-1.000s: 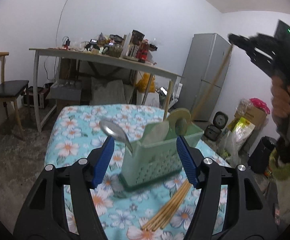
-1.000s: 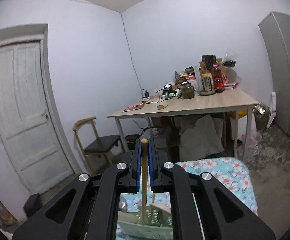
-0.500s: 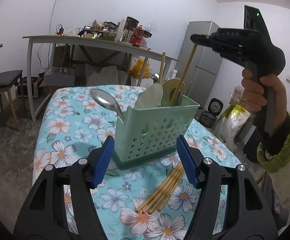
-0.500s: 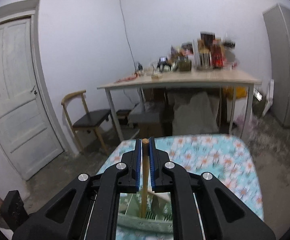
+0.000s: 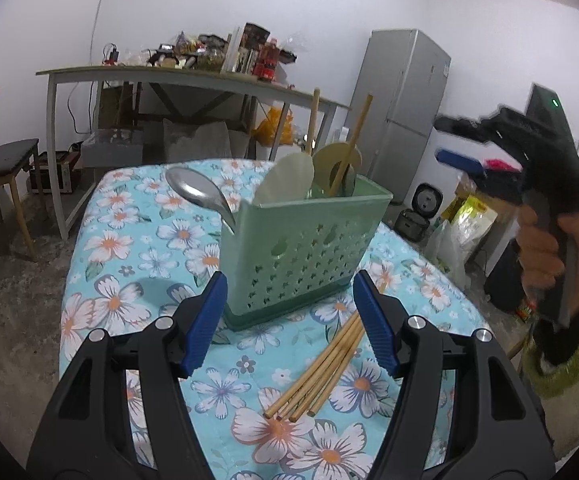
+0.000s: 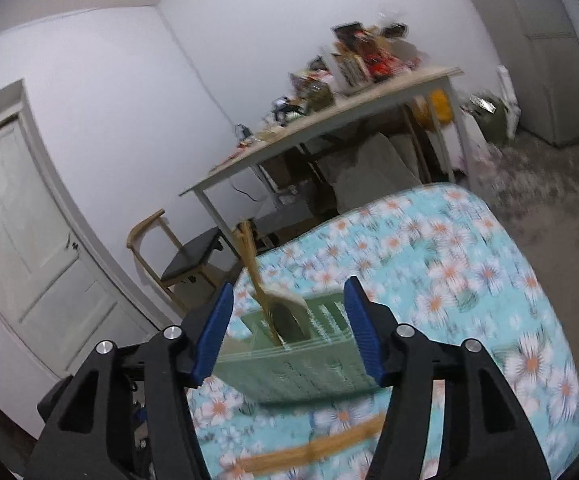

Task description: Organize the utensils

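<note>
Just released: one chopstick, let go by the right hand-held gripper and now leaning in the far right end of the green perforated utensil basket. Right jaws opening and parted wide, nothing pinched between them, where half a second ago they were clamped on the stick high over the basket. Dropped lower since then too, and blurred with motion at the right of the left wrist view. One more utensil organized, by this reading; a loose bundle of chopsticks on the near cloth still to go.

Floral-covered bench under it all, basket standing near its middle. Left hand-held gripper spread wide and empty, low over the cloth, straddling the near foot of the basket without touching it. Already in the basket: a second upright chopstick, a pale spatula, a round beige ladle, a steel spoon jutting left.

In the way of the next pick: left jaws close over the bundle's far tips, basket wall just beyond. Far behind, a cluttered table, a grey refrigerator, a wooden chair.
</note>
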A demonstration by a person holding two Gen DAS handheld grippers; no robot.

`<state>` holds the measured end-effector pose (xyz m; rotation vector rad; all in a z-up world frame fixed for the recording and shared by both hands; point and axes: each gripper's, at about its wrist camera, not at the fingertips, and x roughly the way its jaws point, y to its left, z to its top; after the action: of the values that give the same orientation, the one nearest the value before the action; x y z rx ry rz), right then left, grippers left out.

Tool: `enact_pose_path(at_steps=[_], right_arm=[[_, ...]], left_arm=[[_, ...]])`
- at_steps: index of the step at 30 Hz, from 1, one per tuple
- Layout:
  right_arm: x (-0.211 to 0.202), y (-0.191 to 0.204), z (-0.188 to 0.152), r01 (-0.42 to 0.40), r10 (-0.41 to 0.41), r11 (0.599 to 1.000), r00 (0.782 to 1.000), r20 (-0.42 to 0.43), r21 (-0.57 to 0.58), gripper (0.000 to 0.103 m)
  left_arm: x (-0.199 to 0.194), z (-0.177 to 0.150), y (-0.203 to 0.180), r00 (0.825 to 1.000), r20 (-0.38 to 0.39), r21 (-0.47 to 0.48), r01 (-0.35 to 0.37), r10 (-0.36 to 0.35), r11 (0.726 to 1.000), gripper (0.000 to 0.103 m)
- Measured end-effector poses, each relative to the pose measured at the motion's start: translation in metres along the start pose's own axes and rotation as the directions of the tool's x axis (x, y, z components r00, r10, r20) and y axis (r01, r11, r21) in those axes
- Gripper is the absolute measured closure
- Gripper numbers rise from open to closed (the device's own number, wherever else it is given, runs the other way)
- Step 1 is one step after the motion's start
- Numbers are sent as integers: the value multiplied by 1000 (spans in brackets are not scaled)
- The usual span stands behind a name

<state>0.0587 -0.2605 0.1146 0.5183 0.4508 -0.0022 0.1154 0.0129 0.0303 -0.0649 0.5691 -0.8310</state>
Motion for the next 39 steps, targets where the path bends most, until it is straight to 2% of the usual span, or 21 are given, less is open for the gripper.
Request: enact_pose_path(at_steps=[4,10,14,24,39], right_arm=[[-3,-31,-31,29,-25,997,998,-50,75,42],[7,-72,-77,66,-38,986,984,-174,155,41],[9,-90,-93,81,-40,978,978,-203,194,41],[9,-105,-108,82,-26,968,973,-230,237,41],[20,-106,-113,57,19,960,963,-269,273,41]], left_arm=[[11,-3,-7,998,-56,19,-13,14,1000,41],[24,-9,-15,993,-114,35,-32,36,999,41],[33,-11,-20,988,-147,56,-42,50,998,41],[50,-16,-27,979,-197,82,-43,58,996,41],[53,-18,-28,972,-222,102,-60,82,993,41]])
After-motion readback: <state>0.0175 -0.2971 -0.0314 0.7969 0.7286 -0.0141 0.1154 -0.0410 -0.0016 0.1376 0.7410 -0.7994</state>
